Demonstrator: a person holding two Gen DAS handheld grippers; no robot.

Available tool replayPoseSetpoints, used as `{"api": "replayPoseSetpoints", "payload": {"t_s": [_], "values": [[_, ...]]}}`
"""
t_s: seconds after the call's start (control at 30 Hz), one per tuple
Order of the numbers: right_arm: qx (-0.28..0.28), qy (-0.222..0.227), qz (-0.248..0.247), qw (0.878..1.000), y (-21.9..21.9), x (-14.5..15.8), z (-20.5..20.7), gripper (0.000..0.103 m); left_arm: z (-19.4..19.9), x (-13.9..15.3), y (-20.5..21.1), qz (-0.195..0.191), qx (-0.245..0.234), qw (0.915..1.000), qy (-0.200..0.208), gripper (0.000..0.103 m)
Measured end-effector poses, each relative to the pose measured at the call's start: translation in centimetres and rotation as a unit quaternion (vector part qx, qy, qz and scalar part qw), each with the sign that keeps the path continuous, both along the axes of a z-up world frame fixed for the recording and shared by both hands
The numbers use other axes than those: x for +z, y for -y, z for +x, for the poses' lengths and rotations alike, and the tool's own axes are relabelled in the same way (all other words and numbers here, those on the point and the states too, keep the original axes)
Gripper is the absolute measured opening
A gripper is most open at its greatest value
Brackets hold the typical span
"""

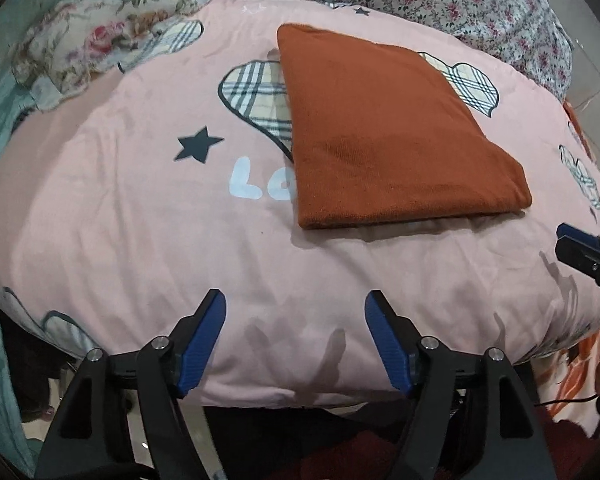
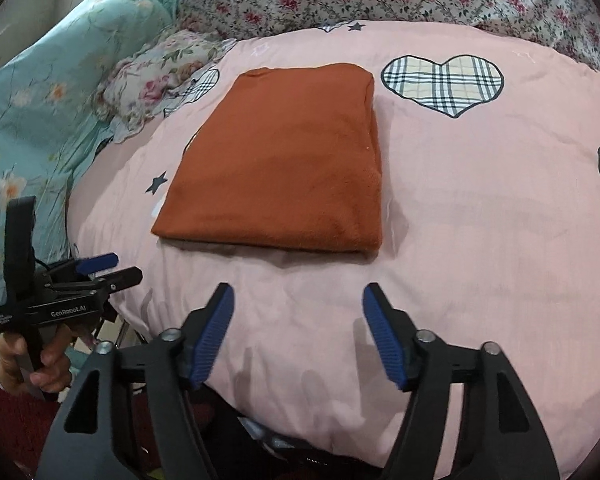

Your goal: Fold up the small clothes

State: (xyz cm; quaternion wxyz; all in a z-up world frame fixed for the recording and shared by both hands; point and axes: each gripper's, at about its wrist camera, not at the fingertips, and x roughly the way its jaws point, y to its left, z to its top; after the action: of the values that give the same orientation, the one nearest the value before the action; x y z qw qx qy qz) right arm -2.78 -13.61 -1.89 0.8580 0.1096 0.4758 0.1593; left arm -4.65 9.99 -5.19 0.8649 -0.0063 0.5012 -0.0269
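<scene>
Hand-held grippers (image 1: 295, 344) (image 2: 297, 340) agape, angled downward

left claw (image 1: 295, 312) agape, right claw (image 2: 298, 306) agape

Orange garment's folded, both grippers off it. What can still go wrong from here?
1. The folded orange garment lies on a soft, wrinkled pink duvet; pressing the bedding nearby might tilt it and loosen the layers.
2. Its stacked right edge looks slightly uneven; a brush from the open right hand-held gripper could flip a layer.
3. The open left hand-held gripper sits near the duvet's front edge; dragging it could snag the fabric.
</scene>
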Motion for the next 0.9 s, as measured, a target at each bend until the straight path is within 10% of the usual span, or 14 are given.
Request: {"api": "replayPoseSetpoints", "payload": {"t_s": [0.9], "values": [[0.034, -0.008, -0.031, 0.999, -2.2, -0.3, 5.1, 0.087, 5.8, 1.2, 2.3, 0.066, -0.004, 0.9977, 0.014, 0.084]]}}
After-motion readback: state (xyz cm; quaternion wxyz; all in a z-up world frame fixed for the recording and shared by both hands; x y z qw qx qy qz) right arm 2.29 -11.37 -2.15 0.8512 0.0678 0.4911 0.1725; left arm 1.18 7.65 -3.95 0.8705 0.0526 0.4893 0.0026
